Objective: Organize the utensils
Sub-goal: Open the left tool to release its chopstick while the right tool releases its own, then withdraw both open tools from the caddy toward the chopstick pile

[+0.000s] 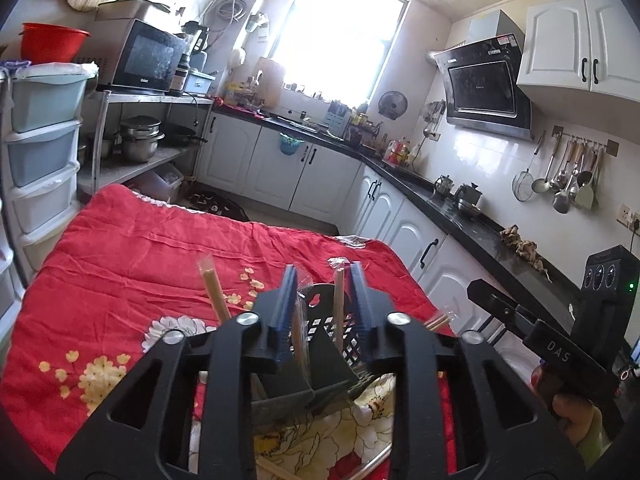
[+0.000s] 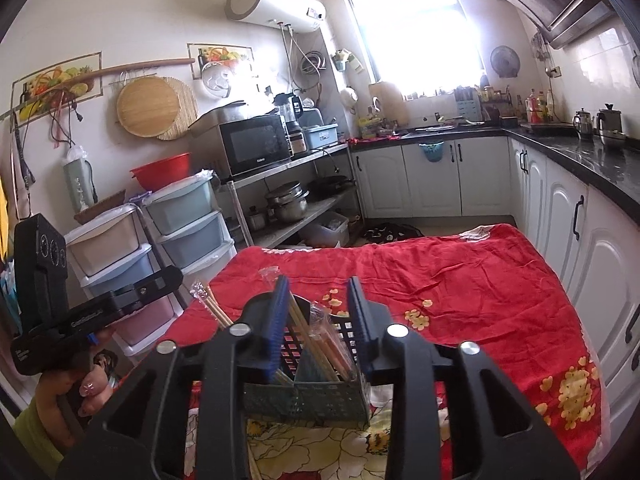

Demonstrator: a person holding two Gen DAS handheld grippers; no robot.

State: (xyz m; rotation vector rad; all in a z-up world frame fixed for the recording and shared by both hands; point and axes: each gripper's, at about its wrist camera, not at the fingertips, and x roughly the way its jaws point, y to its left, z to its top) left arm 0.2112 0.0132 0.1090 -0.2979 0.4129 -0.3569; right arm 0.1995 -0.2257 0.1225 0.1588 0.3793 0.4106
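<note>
A dark perforated utensil basket (image 2: 308, 396) stands on the red floral cloth (image 2: 440, 280), holding several wrapped chopstick pairs (image 2: 320, 344). My right gripper (image 2: 318, 316) hangs open just above and behind the basket, jaws either side of the chopsticks, touching nothing. In the left wrist view the same basket (image 1: 320, 344) sits between my left gripper's (image 1: 324, 300) open jaws, with wrapped chopsticks (image 1: 339, 300) standing up in it. Another wrapped pair (image 1: 214, 292) leans out to the left. The right gripper's body (image 1: 560, 344) shows at the right edge.
White cabinets under a black counter (image 1: 460, 208) run along the right and back. Stacked plastic drawers (image 2: 184, 224) and a metal shelf with pots and a microwave (image 2: 256, 144) stand on the left. Kettles (image 1: 466, 196) sit on the counter.
</note>
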